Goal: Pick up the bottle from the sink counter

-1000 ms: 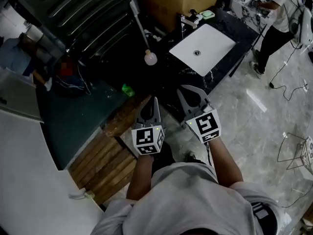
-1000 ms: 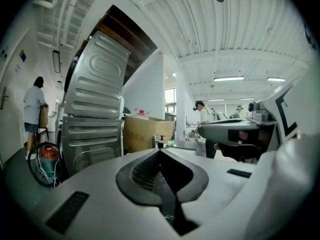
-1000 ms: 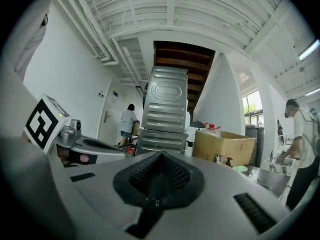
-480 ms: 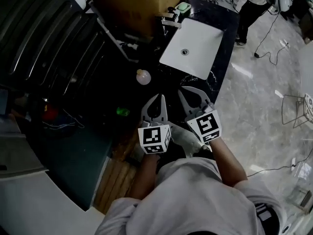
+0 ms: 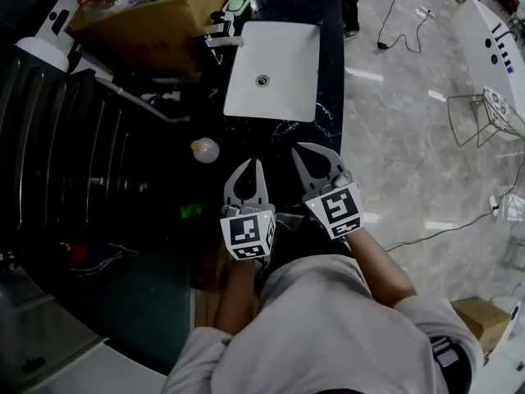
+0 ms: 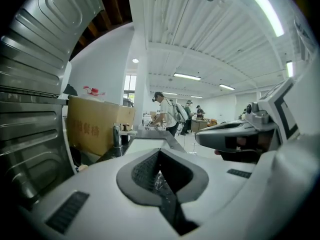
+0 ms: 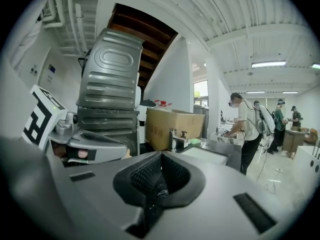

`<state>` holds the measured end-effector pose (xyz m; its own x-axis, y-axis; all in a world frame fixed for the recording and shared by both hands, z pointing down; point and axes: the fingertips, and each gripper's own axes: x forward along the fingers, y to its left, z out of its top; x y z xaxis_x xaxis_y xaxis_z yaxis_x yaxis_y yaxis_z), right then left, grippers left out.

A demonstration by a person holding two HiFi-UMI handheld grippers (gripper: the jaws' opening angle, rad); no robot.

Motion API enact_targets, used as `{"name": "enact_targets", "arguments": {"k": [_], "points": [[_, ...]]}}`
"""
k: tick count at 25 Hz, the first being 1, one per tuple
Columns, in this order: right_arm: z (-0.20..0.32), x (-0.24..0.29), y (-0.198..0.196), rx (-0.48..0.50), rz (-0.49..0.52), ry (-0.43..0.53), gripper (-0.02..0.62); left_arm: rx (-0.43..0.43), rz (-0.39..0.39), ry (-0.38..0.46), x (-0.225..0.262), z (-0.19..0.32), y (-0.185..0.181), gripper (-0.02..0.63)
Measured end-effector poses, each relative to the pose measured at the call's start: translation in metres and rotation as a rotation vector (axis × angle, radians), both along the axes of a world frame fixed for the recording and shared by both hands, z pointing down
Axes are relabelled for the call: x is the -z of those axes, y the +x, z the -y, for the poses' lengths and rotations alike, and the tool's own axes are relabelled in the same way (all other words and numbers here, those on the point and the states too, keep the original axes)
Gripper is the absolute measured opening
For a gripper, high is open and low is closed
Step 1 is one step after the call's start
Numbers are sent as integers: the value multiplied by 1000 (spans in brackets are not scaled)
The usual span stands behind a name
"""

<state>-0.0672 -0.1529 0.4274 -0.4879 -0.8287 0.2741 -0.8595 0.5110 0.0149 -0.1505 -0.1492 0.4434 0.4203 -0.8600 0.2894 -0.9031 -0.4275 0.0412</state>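
Compared with a second earlier, the head view had swung round. The ribbed metal panel (image 5: pixel 66 162) now filled the left side, with the cardboard box (image 5: pixel 148 23) at upper left. The bottle (image 5: pixel 205 149), seen from above as a pale rounded shape, stood on the dark counter (image 5: pixel 328 23), left of the sink and below it in frame. Earlier it had been well ahead of the tools; now it was near the left tool (image 5: pixel 252 164), up and to that tool's left, not touching it. Left tool: jaws together, nothing between the pads, same as before. The white sink (image 5: pixel 275 64), previously skewed toward upper right, now lay straight ahead above both tools, with its faucet (image 5: pixel 220 38) on its left edge and a small green item (image 5: pixel 238 5) just above that. Right tool (image 5: pixel 303 150): jaws likewise together and empty, over the counter's near end beside the left tool. Marbled floor (image 5: pixel 426 138) on the right. The person (image 7: pixel 247 129) at the counter's far end showed in both gripper views.
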Motion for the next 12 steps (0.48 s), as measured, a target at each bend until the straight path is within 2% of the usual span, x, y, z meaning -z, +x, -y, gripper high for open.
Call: {"name": "enact_targets", "arguments": {"k": [4, 9, 12], "points": [[7, 1, 1, 29, 22, -4, 9, 16, 31, -13, -8, 2, 1, 14], [9, 0, -15, 116, 59, 18, 9, 98, 57, -3, -11, 7, -14, 14], [12, -14, -29, 155, 70, -7, 9, 146, 82, 11, -17, 14, -28, 14]]}}
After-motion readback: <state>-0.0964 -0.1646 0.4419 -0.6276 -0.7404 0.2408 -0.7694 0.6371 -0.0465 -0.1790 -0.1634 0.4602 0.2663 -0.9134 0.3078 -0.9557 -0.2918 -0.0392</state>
